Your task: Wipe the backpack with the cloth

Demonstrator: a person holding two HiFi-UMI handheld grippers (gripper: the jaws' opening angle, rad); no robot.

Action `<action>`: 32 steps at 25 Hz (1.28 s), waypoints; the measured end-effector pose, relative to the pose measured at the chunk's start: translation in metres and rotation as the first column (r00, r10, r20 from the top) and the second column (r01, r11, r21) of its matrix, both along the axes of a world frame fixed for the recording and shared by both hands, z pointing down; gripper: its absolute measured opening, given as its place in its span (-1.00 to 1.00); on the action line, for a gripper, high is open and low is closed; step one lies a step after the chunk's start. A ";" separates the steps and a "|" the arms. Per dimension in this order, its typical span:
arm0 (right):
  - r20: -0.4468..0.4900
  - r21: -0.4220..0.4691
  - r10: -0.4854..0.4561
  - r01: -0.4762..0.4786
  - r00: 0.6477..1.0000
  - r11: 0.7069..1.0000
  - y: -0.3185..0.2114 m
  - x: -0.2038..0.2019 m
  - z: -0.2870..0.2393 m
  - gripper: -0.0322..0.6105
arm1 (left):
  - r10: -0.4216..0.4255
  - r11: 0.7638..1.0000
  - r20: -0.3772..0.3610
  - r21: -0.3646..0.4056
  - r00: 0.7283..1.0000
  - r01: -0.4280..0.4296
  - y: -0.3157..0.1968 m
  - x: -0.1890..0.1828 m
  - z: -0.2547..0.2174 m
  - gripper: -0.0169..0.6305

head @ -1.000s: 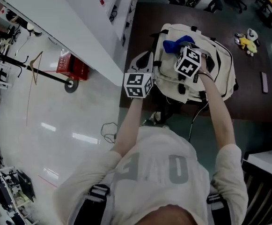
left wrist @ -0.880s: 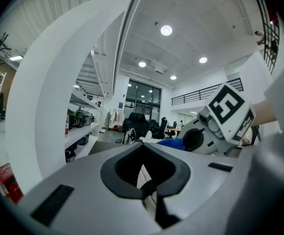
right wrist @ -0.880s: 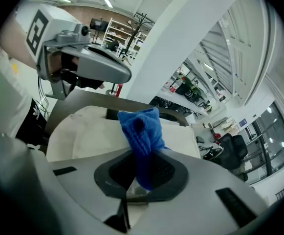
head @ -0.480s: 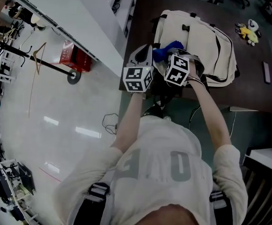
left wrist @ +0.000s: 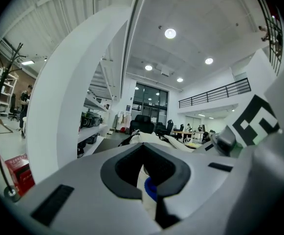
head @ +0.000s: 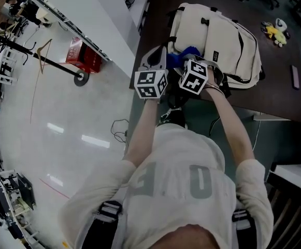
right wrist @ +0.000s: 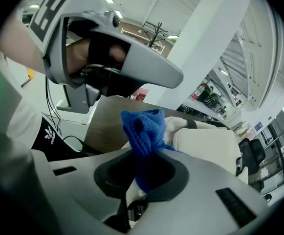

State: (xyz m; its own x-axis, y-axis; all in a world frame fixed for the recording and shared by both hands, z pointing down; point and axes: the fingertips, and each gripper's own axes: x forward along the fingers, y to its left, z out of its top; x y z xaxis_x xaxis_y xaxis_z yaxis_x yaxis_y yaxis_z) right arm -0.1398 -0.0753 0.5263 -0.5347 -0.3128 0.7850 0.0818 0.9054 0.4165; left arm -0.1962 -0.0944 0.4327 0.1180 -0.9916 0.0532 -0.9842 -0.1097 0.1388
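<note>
A cream backpack (head: 223,40) lies flat on a dark brown table (head: 274,95). My right gripper (head: 187,62) is shut on a blue cloth (head: 187,55) at the backpack's near left corner. In the right gripper view the cloth (right wrist: 144,131) stands bunched up out of the jaws of that gripper (right wrist: 142,180), with the backpack (right wrist: 205,141) just beyond. My left gripper (head: 159,61) sits right beside it at the same corner. In the left gripper view its jaws (left wrist: 146,190) are closed on a strip of cream backpack fabric (left wrist: 142,180), with a bit of blue cloth (left wrist: 150,189) showing.
A yellow toy (head: 273,39) and a small dark bar (head: 294,77) lie on the table's right side. White shelving (head: 109,30) runs along the table's left. A red box (head: 82,56) and a coat stand's foot (head: 79,78) stand on the floor.
My right gripper has carried the blue cloth from the backpack's top down to its near left corner, close to the left gripper. The left gripper has stayed at that corner.
</note>
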 end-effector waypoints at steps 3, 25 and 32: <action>0.010 -0.013 0.005 -0.005 1.000 1.000 0.006 0.002 0.001 -0.77 | -0.002 1.000 0.002 0.007 1.000 0.002 0.002 0.003 -0.003 -0.93; 0.167 0.146 0.260 -0.285 0.951 0.947 -0.248 0.062 -0.157 -0.77 | 0.174 0.982 0.020 0.066 0.985 -0.175 -0.137 0.059 -0.050 -0.93; -0.017 0.144 0.319 -0.314 0.947 0.938 -0.340 0.071 -0.098 -0.77 | 0.235 0.972 0.060 -0.024 0.970 -0.234 -0.167 0.076 -0.014 -0.94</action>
State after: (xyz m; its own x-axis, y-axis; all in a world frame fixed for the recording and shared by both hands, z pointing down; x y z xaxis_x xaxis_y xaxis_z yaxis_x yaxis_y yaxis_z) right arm -0.0685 -0.4157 0.4279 -0.3600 -0.5674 0.7406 -0.1810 0.8212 0.5412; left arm -0.1199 -0.2609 0.4192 0.3432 -0.9355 0.0842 -0.9380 -0.3367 0.0823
